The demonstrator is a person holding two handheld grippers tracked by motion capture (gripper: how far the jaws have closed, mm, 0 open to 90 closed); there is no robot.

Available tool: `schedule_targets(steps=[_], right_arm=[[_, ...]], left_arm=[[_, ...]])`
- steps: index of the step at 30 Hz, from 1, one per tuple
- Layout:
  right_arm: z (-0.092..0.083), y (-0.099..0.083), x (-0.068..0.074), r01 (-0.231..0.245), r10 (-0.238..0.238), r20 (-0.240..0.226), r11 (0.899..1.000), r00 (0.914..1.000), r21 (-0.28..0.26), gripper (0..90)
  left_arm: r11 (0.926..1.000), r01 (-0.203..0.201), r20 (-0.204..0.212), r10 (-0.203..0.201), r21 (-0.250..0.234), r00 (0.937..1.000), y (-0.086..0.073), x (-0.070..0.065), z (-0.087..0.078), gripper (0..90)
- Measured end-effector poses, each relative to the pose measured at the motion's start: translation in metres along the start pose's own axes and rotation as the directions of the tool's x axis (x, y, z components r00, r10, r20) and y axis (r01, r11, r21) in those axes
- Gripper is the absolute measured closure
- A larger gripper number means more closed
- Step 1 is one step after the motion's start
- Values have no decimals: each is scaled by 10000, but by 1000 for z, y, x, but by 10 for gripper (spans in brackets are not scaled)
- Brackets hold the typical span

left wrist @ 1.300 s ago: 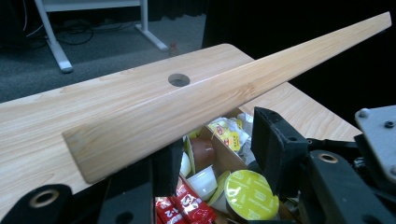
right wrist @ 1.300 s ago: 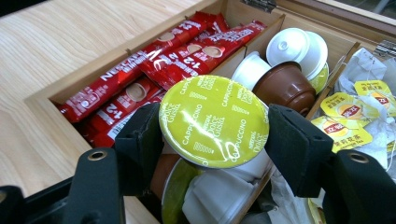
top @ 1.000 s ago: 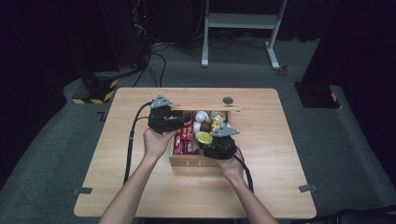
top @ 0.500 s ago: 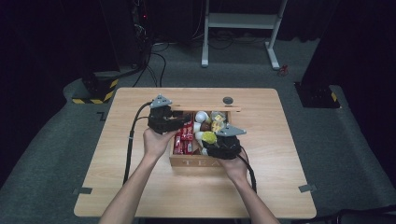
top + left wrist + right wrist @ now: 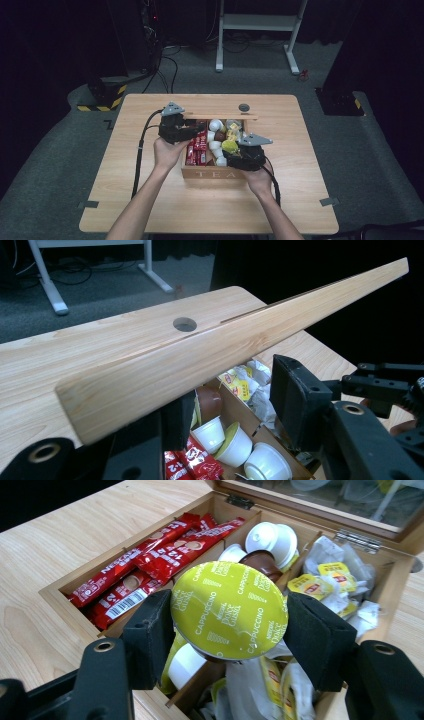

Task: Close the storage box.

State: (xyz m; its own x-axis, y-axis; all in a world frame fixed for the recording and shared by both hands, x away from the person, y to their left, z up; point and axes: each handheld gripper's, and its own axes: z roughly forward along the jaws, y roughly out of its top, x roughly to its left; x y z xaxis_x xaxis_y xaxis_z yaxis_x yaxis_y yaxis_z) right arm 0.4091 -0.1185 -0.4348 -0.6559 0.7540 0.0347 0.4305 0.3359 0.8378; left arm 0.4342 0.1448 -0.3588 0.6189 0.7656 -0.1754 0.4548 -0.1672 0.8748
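Observation:
A wooden tea box stands mid-table with its lid raised upright at the back. My right gripper hovers over the box's right half, shut on a yellow-green cappuccino capsule that it grips by the rim, clear of the compartments. The same capsule shows from above. My left gripper is at the box's back left corner with its jaws apart. The lid's wooden edge runs across over its left jaw, and whether the jaw touches it I cannot tell.
The box holds red coffee sticks, white capsules, a brown capsule and yellow tea bags. A round hole is in the table behind the box. A white frame stands on the floor beyond.
My right gripper has shifted slightly right and up with the capsule in it. The left gripper and lid have stayed put.

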Motion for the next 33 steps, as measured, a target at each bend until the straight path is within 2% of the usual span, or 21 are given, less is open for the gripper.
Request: schedule_targets(steps=[8,18,22,33], right_arm=[[-15,-1,-7,-127,125,-95,9997,9999,-213,376],[-30,-4,-17,-197,203,142,9991,9997,-369,376],[-35,-8,-22,-396,403,180,9985,9990,-391,376],[-48,-17,-35,-526,555,578,9973,9968,-511,376]], left_arm=[[10000,25,29,-25,-46,10000,0,0,0,534],[10000,28,67,-27,-54,10000,0,0,0,532],[10000,7,66,-7,-24,10000,-1,-1,1,532],[10000,35,101,-34,-64,9999,-1,-2,1,533]])
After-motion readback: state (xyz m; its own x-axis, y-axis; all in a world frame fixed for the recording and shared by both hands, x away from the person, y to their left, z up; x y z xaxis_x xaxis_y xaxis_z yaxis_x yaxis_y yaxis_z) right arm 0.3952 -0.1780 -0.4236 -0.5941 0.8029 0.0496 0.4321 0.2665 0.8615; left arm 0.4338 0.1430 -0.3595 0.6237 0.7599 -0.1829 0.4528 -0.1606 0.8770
